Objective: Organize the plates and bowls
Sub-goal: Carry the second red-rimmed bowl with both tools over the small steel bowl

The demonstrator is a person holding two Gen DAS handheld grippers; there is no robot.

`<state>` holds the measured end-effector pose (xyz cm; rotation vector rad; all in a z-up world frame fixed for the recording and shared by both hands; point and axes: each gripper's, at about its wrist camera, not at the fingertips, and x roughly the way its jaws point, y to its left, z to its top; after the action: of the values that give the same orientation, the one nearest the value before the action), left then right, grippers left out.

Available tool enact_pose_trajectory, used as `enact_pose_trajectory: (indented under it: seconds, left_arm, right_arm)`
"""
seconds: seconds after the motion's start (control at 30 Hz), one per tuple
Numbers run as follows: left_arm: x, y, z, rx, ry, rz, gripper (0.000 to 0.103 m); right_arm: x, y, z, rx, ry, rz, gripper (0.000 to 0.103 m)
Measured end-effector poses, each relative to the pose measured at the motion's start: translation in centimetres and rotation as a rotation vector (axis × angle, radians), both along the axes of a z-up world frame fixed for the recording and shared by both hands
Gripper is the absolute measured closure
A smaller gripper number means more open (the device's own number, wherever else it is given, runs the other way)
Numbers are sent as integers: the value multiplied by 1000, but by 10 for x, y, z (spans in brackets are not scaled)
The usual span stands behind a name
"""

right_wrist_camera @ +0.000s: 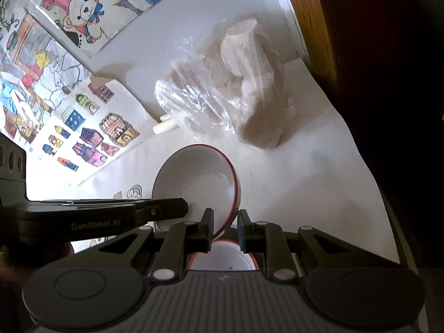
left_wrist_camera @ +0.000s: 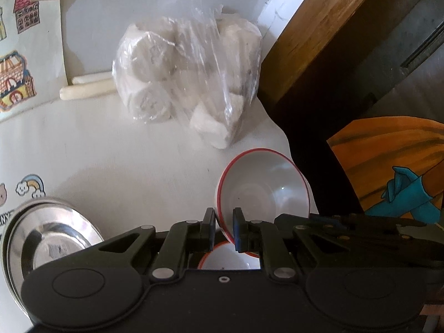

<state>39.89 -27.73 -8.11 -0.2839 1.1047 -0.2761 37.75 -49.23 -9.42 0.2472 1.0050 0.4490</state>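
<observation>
A white bowl with a red rim (left_wrist_camera: 263, 191) hangs tilted above the white table (left_wrist_camera: 125, 161). My left gripper (left_wrist_camera: 224, 222) is shut on its lower left rim. In the right wrist view my right gripper (right_wrist_camera: 225, 222) is shut on the lower right rim of a red-rimmed white bowl (right_wrist_camera: 197, 186), apparently the same one. The right gripper's black body (left_wrist_camera: 360, 230) sits just right of the bowl, and the left gripper's body (right_wrist_camera: 97, 219) just left of it. A second red-rimmed bowl (left_wrist_camera: 230, 258) (right_wrist_camera: 222, 258) shows below, between the fingers.
Stacked steel bowls (left_wrist_camera: 55, 236) sit at the near left. A clear plastic bag of white lumps (left_wrist_camera: 188, 83) (right_wrist_camera: 222, 88) and white sticks (left_wrist_camera: 86, 88) lie at the back. A wooden frame (left_wrist_camera: 319, 33) and an orange picture (left_wrist_camera: 388, 161) border the right.
</observation>
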Motion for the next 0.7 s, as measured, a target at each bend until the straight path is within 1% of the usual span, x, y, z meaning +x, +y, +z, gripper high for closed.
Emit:
enact_pose_trajectory:
  seconds: [0.4, 0.7]
  left_arm:
    - [-15, -9, -9, 2, 37, 5, 90]
    - [-28, -12, -17, 5, 70, 6, 89]
  right_arm:
    - [-13, -11, -6, -11, 25, 31, 83]
    - [-21, -14, -14, -15, 72, 49, 83]
